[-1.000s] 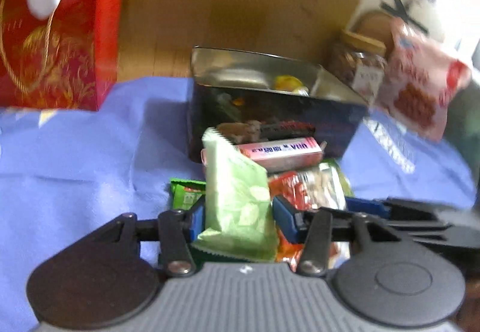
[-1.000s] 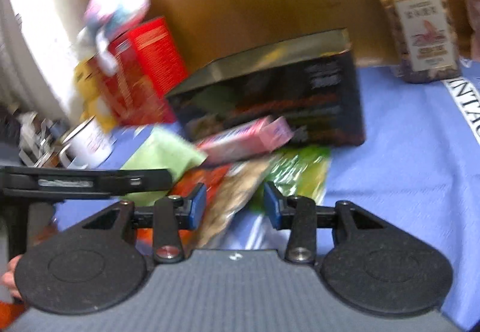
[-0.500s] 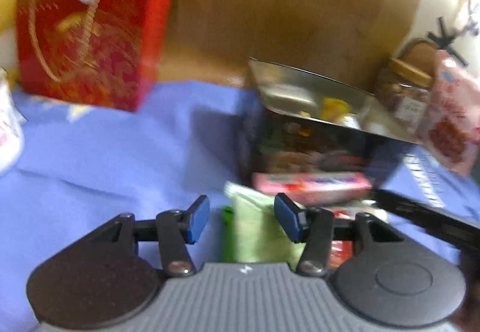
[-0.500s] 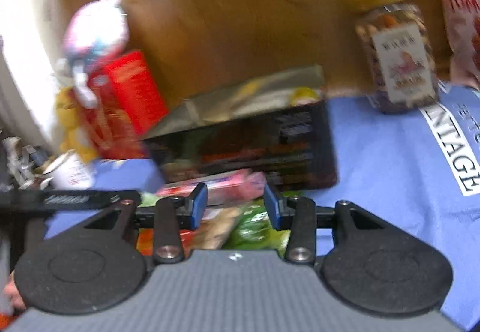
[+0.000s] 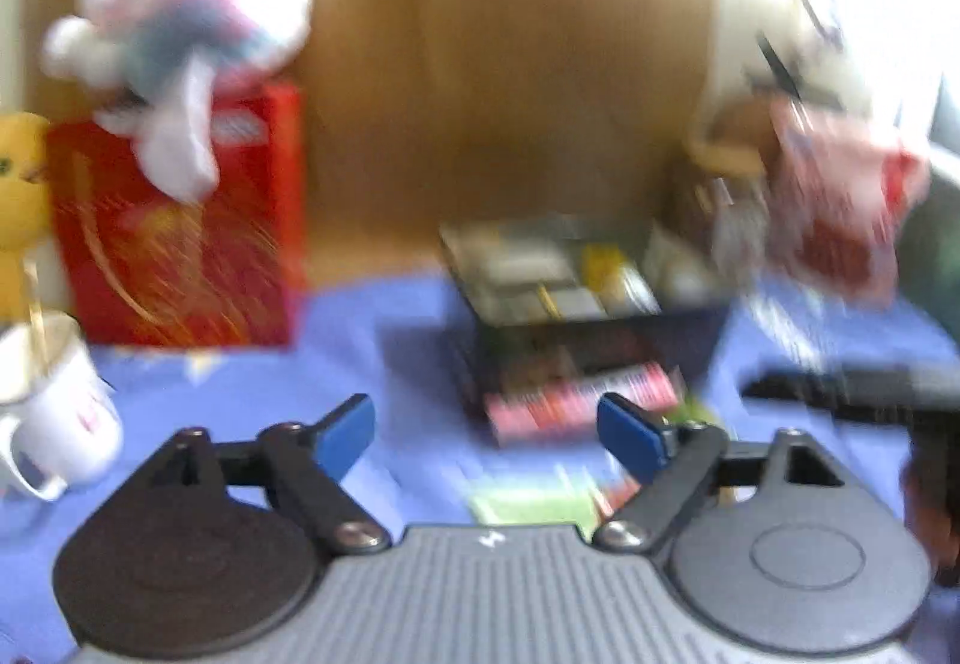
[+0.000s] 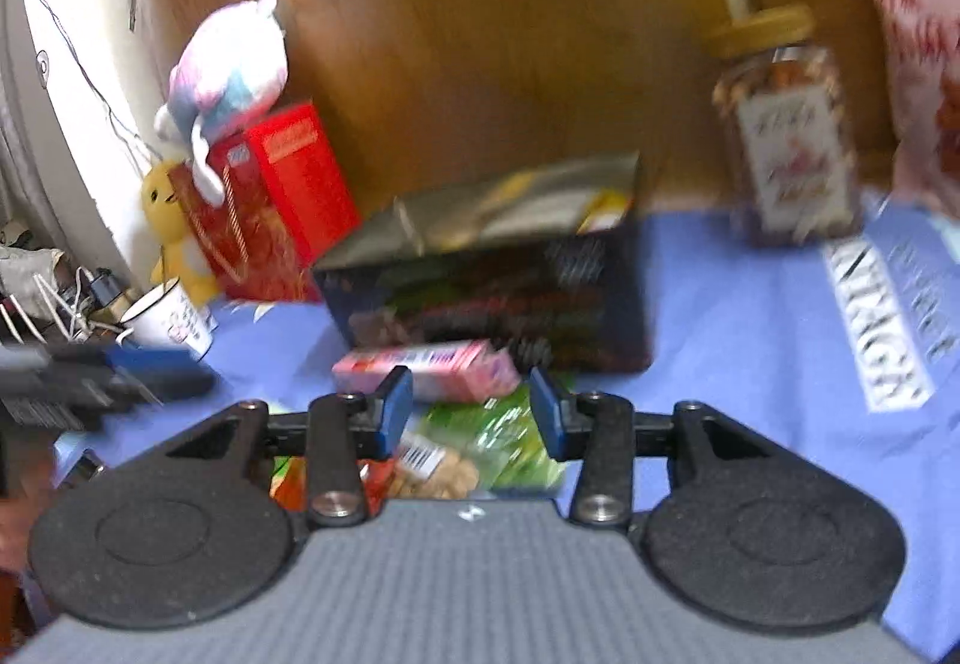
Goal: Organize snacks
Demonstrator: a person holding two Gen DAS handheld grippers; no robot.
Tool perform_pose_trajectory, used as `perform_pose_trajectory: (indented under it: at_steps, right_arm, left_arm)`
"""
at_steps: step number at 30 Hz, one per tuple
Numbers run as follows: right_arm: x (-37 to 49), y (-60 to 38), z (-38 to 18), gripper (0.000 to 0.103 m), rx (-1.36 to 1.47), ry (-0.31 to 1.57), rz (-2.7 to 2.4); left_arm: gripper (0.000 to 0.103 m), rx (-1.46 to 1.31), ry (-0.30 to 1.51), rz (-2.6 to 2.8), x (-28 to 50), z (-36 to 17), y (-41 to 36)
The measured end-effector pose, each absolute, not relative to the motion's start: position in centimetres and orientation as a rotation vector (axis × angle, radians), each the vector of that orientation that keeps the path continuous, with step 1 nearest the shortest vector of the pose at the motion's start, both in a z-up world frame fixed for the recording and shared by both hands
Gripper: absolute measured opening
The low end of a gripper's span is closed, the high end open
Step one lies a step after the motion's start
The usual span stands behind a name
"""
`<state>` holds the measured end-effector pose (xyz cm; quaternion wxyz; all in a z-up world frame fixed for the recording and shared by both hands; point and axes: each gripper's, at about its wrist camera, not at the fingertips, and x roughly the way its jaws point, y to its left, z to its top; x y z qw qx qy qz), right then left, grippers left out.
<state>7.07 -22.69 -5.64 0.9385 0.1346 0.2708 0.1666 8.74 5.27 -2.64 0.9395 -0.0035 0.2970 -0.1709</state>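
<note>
Left hand-held gripper (image 5: pixel 486 433): jaws have just been opening and now stand spread wide, nothing between them. A second ago they pinched the pale green packet (image 5: pixel 531 502); that packet now lies flat on the blue cloth (image 5: pixel 240 394), just past the gripper body at 6 o'clock in the left wrist view, so the drop fell short of the tin. The view has also lifted, taking in the top of the backdrop. Right hand-held gripper (image 6: pixel 471 409): jaws part-spread, about as wide as before, holding nothing; below and between them lies a green wrapper (image 6: pixel 510 436) on the loose pile, untouched as far as the blur allows. Pink carton (image 6: pixel 426 367) rests against the front wall of the open tin (image 6: pixel 492 292), at 12 o'clock from the right jaws. Judgement: the pile in front remains unsorted, and the green packet wants a fresh pick. Room: open cloth at 9 to 10 o'clock of the left gripper, bounded by the white mug (image 5: pixel 54 418) and red gift box (image 5: pixel 180 232); at 2 o'clock the jar (image 6: pixel 786 148) and pink bag (image 6: pixel 912 40) crowd the tin's far side. The other gripper's dark arm crosses at 3 o'clock, close, so the two tools could clash over the pile.
</note>
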Motion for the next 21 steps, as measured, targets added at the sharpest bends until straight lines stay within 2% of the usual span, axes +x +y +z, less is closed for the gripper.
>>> perform_pose_trajectory:
  at_steps: [3,7,9,12,13,15,16,21]
  right_arm:
    - [8.4,-22.1,-6.3,0.048,0.243,0.563,0.331]
    - [10.1,-20.3,-7.7,0.048,0.178,0.596,0.35]
    - [11.0,-19.7,-8.3,0.049,0.146,0.617,0.353]
    - [12.3,-18.8,-9.1,0.05,0.101,0.643,0.354]
    - [12.7,-18.5,-9.3,0.05,0.1,0.653,0.368]
    - [12.7,-18.0,-9.1,0.049,0.085,0.644,0.385]
    - [12.6,-17.7,-9.1,0.046,0.089,0.64,0.407]
    - [10.4,-16.7,-8.5,0.045,0.105,0.614,0.338]
  left_arm:
    - [0.082,-0.075,0.645,-0.327,12.4,-2.8,6.3]
    - [0.075,-0.113,0.802,-0.385,16.9,-6.5,5.0]
    - [0.075,-0.099,0.846,-0.396,18.2,-8.2,3.8]
    - [0.069,-0.102,0.895,-0.414,19.4,-10.2,2.6]
    - [0.057,-0.124,0.893,-0.439,19.5,-10.2,2.5]
    - [0.043,-0.149,0.907,-0.488,19.4,-9.7,2.3]
    - [0.045,-0.135,0.903,-0.5,19.2,-9.4,1.9]
    - [0.044,-0.018,0.805,-0.481,16.1,-7.2,0.3]
